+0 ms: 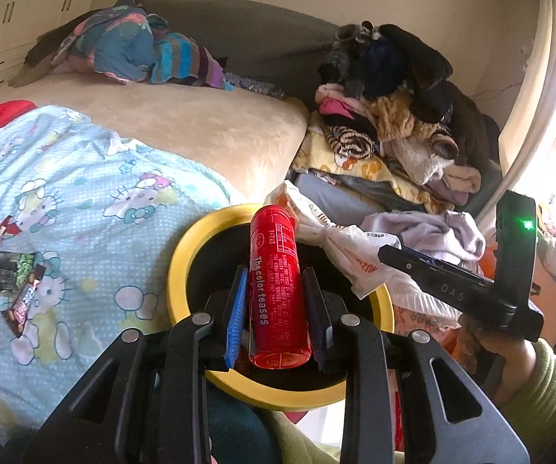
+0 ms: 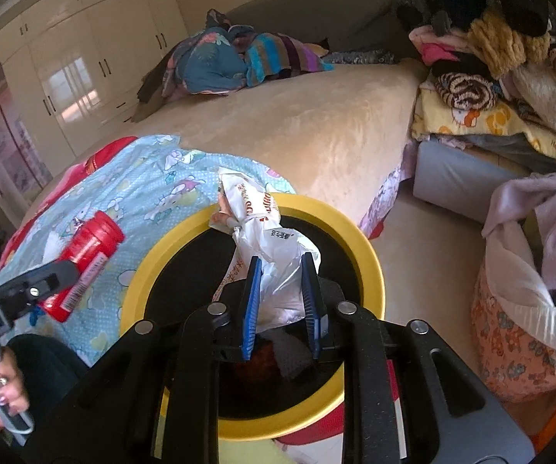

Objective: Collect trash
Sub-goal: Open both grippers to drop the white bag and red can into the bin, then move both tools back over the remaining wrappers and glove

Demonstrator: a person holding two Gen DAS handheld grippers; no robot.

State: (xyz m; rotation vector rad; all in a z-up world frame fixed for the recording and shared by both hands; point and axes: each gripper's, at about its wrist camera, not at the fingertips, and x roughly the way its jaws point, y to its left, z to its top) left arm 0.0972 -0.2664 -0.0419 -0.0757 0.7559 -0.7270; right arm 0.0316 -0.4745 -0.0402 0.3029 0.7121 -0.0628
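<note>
The left gripper (image 1: 276, 311) is clamping a red tube (image 1: 279, 290) over the yellow-rimmed bin (image 1: 179, 266), ready for dropping. The right gripper (image 2: 281, 301) is pinching a knotted plastic bag (image 2: 268, 239), which is hanging toward twelve o'clock above the same bin. Wrappers (image 1: 15, 282) are lying on the bedspread (image 1: 96, 193) at nine o'clock.

bright daylight from the right, blown-out glare, fisheye-curved dark corners

Cream bed cover (image 2: 308, 123) under a cartoon-print quilt (image 1: 84, 178) — heaped clothes (image 1: 393, 116), white wardrobe doors (image 2: 84, 50) behind
</note>
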